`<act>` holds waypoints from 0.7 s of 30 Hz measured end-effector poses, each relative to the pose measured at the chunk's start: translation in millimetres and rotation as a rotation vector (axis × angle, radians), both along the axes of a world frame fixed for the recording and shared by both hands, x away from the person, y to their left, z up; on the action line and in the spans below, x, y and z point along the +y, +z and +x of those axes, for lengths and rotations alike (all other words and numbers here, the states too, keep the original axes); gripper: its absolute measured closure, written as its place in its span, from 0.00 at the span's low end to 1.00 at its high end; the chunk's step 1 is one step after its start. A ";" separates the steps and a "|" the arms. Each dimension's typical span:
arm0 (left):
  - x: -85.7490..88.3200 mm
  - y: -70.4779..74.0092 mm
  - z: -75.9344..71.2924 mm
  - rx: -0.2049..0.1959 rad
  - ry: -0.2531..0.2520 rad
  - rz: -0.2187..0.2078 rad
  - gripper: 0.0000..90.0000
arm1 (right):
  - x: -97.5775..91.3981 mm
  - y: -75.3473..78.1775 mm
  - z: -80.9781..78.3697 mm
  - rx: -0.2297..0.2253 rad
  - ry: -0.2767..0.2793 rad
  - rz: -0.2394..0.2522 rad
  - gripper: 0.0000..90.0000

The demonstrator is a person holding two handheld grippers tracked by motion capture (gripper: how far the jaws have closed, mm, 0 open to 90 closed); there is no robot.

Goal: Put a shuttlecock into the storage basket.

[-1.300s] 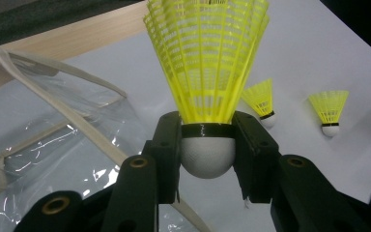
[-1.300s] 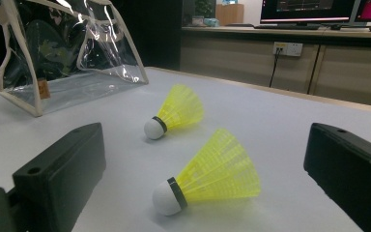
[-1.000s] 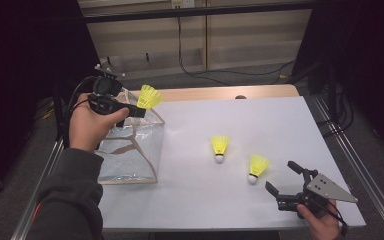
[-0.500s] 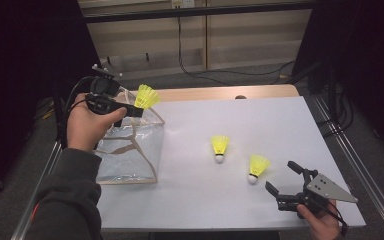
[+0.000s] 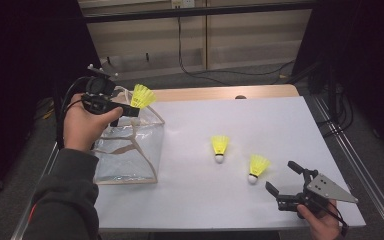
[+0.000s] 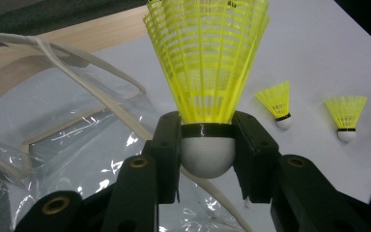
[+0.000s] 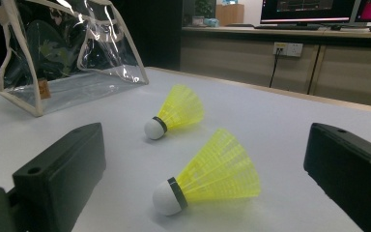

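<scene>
nothing moved; shuttlecock (image 6: 207, 82) cork between clamped left gripper (image 6: 206, 159) jaws, right gripper (image 5: 286, 181) wide, empty

Nothing is changing across these frames: you're keeping the left gripper (image 5: 130, 109) clamped on the shuttlecock (image 5: 143, 96) above the bag (image 5: 130, 150).

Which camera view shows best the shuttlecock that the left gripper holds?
The left gripper view: the held shuttlecock is close, its white cork clamped between the two black jaws. In the high view it is small, at the bag's top.
</scene>
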State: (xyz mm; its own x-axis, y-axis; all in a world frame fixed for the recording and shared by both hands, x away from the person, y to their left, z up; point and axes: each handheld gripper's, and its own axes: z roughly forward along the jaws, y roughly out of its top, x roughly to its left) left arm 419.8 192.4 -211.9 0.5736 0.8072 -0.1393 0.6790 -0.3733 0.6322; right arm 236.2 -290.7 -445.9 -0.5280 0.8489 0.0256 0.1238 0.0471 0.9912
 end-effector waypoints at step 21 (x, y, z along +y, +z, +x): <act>9.6 1.6 3.3 -0.003 0.039 0.002 0.72 | 0.1 -0.3 0.3 0.004 0.000 0.001 0.01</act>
State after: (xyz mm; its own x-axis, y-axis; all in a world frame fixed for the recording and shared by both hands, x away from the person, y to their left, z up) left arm 423.1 202.0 -210.3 0.5424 0.8290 -0.1359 0.6907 -0.3480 0.6339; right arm 236.5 -290.5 -446.2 -0.5279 0.8488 0.0282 0.1275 0.0464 0.9908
